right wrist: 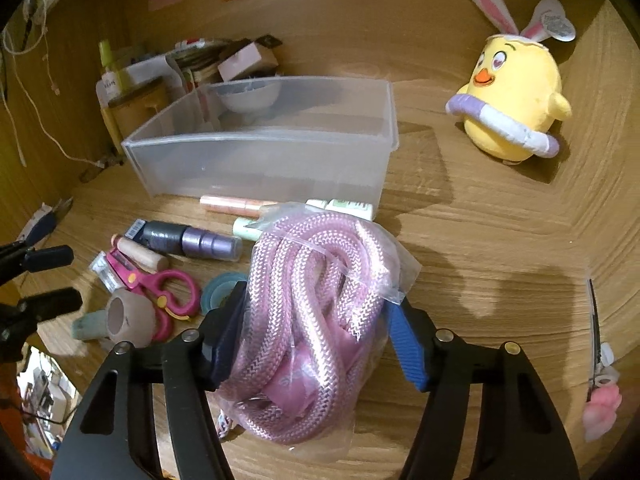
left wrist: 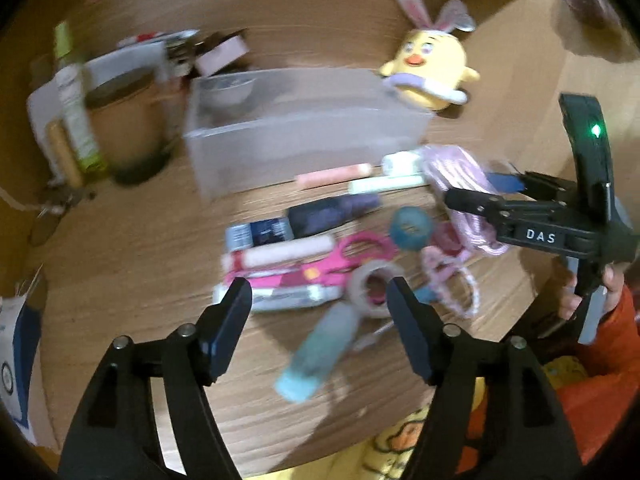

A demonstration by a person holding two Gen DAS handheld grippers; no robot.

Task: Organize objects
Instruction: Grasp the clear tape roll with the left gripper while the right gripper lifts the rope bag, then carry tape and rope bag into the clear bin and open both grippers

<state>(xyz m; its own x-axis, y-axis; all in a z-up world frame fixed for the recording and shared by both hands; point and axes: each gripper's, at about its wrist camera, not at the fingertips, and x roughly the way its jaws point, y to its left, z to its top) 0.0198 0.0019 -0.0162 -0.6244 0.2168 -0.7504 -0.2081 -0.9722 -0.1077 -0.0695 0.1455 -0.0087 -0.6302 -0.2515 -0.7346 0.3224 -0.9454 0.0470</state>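
Observation:
A clear plastic bin (right wrist: 264, 152) stands on the wooden desk; it also shows in the left wrist view (left wrist: 304, 132). My right gripper (right wrist: 316, 328) is shut on a bagged coil of pink rope (right wrist: 316, 300), held just above the desk in front of the bin; the rope also shows in the left wrist view (left wrist: 452, 168). My left gripper (left wrist: 320, 300) is open and empty, hovering over a pile of small items: pink scissors (left wrist: 344, 256), a tape roll (left wrist: 372, 284), a teal tube (left wrist: 320, 352), a dark bottle (left wrist: 332, 216).
A yellow chick plush (right wrist: 516, 104) sits at the back right. Jars, a green-capped bottle (right wrist: 108, 68) and boxes crowd the back left. A pink hair clip (right wrist: 600, 400) lies at the right. Markers (right wrist: 236, 206) lie along the bin's front wall.

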